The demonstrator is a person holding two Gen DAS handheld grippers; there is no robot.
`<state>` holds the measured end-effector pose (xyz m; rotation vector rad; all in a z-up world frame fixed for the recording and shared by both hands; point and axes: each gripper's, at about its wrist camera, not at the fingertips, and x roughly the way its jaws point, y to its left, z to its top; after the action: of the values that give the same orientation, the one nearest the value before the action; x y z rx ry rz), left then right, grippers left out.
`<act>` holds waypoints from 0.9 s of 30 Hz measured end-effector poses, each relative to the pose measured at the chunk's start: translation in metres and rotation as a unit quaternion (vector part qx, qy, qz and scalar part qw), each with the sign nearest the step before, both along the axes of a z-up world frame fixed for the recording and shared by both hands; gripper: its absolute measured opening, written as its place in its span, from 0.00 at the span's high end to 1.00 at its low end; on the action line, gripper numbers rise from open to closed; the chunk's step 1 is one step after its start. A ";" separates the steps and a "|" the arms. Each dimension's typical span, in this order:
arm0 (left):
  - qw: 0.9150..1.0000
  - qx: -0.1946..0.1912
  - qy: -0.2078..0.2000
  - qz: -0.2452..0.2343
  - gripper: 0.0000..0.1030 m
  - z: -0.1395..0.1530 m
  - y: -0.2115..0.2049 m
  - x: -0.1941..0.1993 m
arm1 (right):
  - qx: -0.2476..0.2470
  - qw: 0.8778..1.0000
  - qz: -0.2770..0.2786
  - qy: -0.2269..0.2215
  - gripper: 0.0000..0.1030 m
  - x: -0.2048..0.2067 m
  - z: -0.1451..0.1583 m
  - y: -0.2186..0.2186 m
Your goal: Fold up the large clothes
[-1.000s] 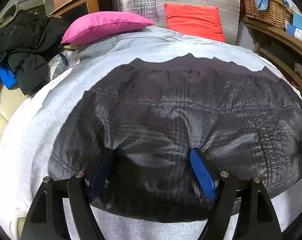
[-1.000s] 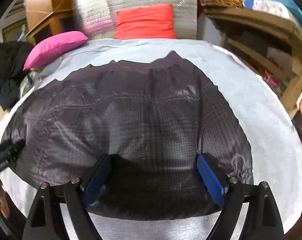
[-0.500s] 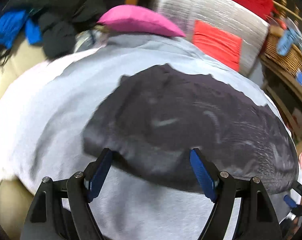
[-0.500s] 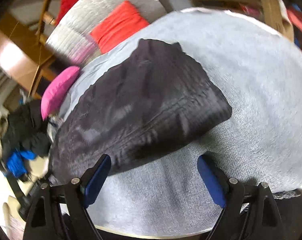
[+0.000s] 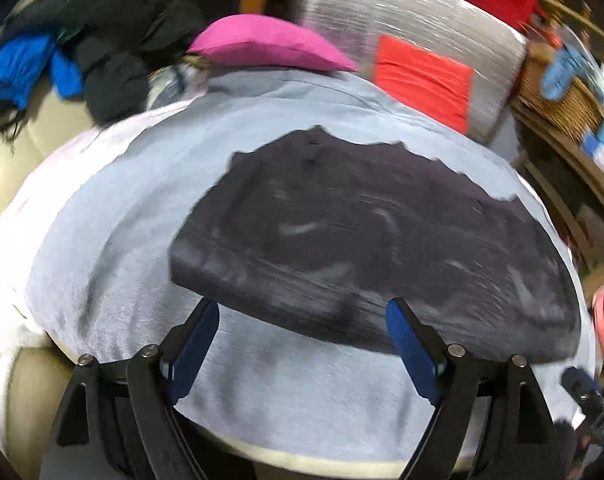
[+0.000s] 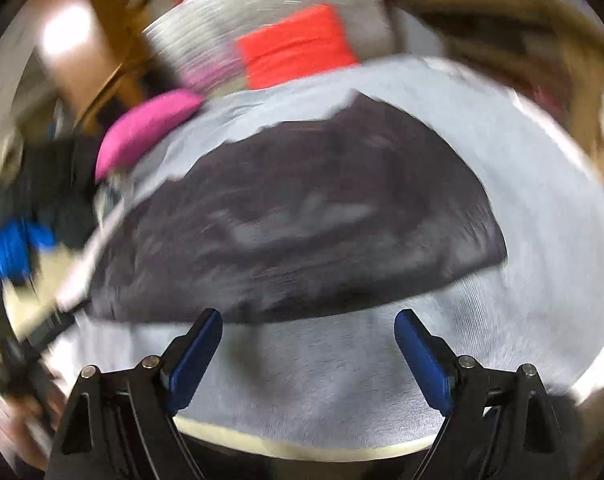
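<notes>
Looking down both grippers, we find the jaws wide and empty. The left gripper has just been opening further, with only the light grey sheet showing between its blue pads. The right gripper stands just as wide, nothing between its fingers, sheet below it too.

Just beyond the tips of both lies the dark folded garment, flat on the sheet, its near edge a short way ahead of the jaws and clear of them. In the right wrist view it sits ahead and a little to the left of the jaws. Both views are smeared by motion, so we cannot read the fabric's detail.

Past the garment's far edge: a pink cushion, a red cushion against a silvery quilted backing. Ahead and to the left of the left jaws, a heap of black and blue clothes. Ahead and to the right, a wicker basket on wooden furniture. Nothing stands between the jaws and the garment.

Against a second ago: then the pads of both grippers pressed down on the garment's near portion, which filled each view. Now both have drawn back and off it, and the garment looks smaller and farther.
</notes>
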<state>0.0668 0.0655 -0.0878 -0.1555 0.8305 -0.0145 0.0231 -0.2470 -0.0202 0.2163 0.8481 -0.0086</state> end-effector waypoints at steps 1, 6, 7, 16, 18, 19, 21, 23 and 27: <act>1.000 0.007 -0.003 -0.010 0.17 0.005 -0.007 -0.004 | -0.024 1.000 0.008 -0.001 0.05 0.000 0.005 0.013; 0.999 0.026 -0.024 -0.030 0.06 0.027 -0.027 -0.023 | -0.106 0.994 0.013 -0.024 0.00 -0.005 0.018 0.051; 0.999 0.034 -0.028 -0.028 0.05 0.031 -0.029 -0.026 | -0.117 0.993 0.012 -0.025 0.00 -0.006 0.018 0.056; 0.997 0.058 -0.041 -0.032 0.04 0.051 -0.038 -0.035 | -0.164 0.986 -0.003 -0.042 0.00 -0.014 0.036 0.056; 0.997 0.064 -0.042 -0.033 0.03 0.053 -0.042 -0.036 | -0.160 0.986 -0.004 -0.041 0.00 -0.013 0.039 0.055; 0.996 0.067 -0.043 -0.035 0.03 0.054 -0.043 -0.037 | -0.160 0.986 -0.006 -0.043 0.00 -0.012 0.040 0.055; 0.996 0.067 -0.044 -0.036 0.03 0.056 -0.044 -0.038 | -0.160 0.986 -0.011 -0.048 0.00 -0.012 0.044 0.053; 0.996 0.064 -0.045 -0.037 0.03 0.058 -0.044 -0.038 | -0.156 0.986 -0.016 -0.052 0.00 -0.012 0.047 0.051; 0.996 0.068 -0.043 -0.033 0.03 0.060 -0.048 -0.037 | -0.154 0.986 -0.024 -0.056 0.00 -0.010 0.051 0.046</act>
<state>0.0302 0.0177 -0.0278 0.0008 0.7477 -0.0269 0.0127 -0.2008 0.0313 -0.0536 0.7190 -0.1699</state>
